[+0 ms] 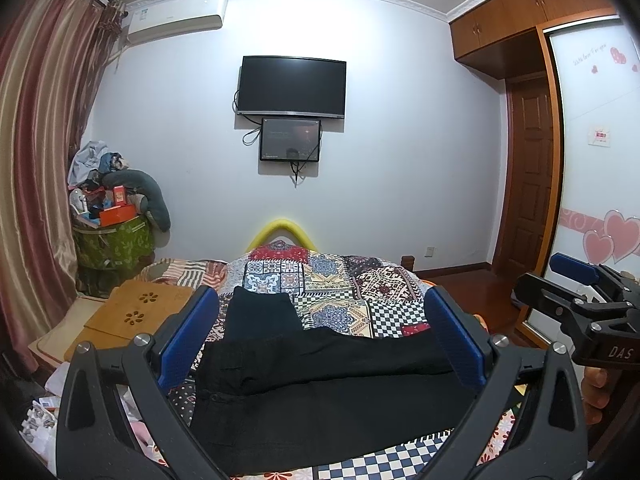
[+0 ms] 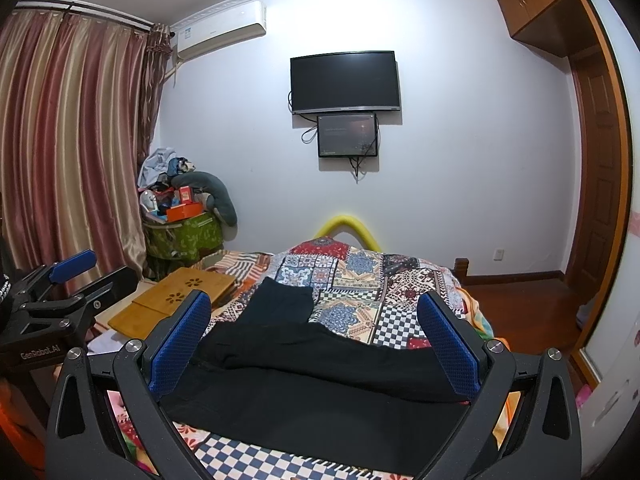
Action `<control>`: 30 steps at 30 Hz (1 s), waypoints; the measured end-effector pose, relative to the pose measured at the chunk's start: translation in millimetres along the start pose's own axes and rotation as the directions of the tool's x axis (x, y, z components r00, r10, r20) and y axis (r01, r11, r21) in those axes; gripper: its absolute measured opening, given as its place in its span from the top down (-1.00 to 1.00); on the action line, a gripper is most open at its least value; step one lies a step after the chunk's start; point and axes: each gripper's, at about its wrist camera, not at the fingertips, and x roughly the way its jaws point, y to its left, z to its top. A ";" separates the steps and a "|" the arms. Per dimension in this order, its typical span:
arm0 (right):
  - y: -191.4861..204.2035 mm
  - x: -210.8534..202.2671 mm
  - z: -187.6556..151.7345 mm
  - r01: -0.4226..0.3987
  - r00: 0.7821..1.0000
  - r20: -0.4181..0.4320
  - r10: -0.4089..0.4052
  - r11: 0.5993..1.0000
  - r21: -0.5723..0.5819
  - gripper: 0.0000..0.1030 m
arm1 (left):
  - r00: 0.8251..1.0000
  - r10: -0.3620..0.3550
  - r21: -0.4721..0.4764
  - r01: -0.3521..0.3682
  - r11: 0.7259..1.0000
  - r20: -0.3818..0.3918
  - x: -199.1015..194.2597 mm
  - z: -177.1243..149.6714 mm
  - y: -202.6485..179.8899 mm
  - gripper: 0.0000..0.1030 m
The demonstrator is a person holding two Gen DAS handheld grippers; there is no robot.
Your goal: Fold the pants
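A: Left gripper [image 1: 322,338], jaws?

B: Spread wide, nothing between the blue pads [image 1: 188,336]. Raised above the bed, clear of the cloth.

A: Right gripper [image 2: 316,340]?

B: Same: jaws wide apart, holding nothing, pads [image 2: 182,340] off the fabric. It also shows at the right edge of the left wrist view, with part of the person's hand [image 1: 596,394] below it. The two grippers sit side by side, near each other, left one at the left edge of the right wrist view.

A: Pants?

B: Black pants [image 1: 320,384] lie on the patchwork quilt [image 1: 352,284], at the near end of the bed, framed between both pairs of fingers. The bulk runs crosswise, left to right, with a fold ridge along it. One narrower part [image 2: 280,300] reaches away toward the far end of the bed. Whether that is a leg or the waist end, cannot tell.

A: Around the bed?

B: Bamboo lap tray [image 2: 180,300] on the left side of the bed, just beside the quilt. Yellow curved footboard [image 2: 352,228] at the far end. Striped curtain [image 2: 68,140] on the left, a cluttered green bin [image 2: 184,236] in the corner. On the far wall, a dark TV [image 2: 346,82] with a smaller screen [image 2: 347,135] directly under it, and an air conditioner [image 2: 222,30] up left. Wooden wardrobe [image 1: 520,12] on the right
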 end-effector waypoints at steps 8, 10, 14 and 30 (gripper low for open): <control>-7.2 9.5 -2.1 0.012 1.000 -0.018 -0.012 1.000 -0.001 -0.99 | 1.000 0.006 -0.012 -0.006 1.000 -0.010 6.1 -3.3 4.8 -1.00; -11.9 15.9 -5.2 0.024 0.999 -0.032 -0.024 1.000 -0.003 -0.99 | 1.000 0.005 -0.014 -0.006 1.000 -0.022 13.7 -2.6 8.3 -1.00; -26.7 38.5 -10.9 0.051 0.996 -0.075 -0.051 0.999 -0.003 -0.99 | 0.997 0.000 -0.009 -0.001 1.000 -0.071 41.6 -3.8 19.9 -1.00; -97.6 162.0 -36.0 0.144 0.950 -0.264 -0.169 0.983 -0.113 -0.99 | 0.943 0.157 0.027 -0.156 0.987 -0.294 234.3 -22.4 131.6 -1.00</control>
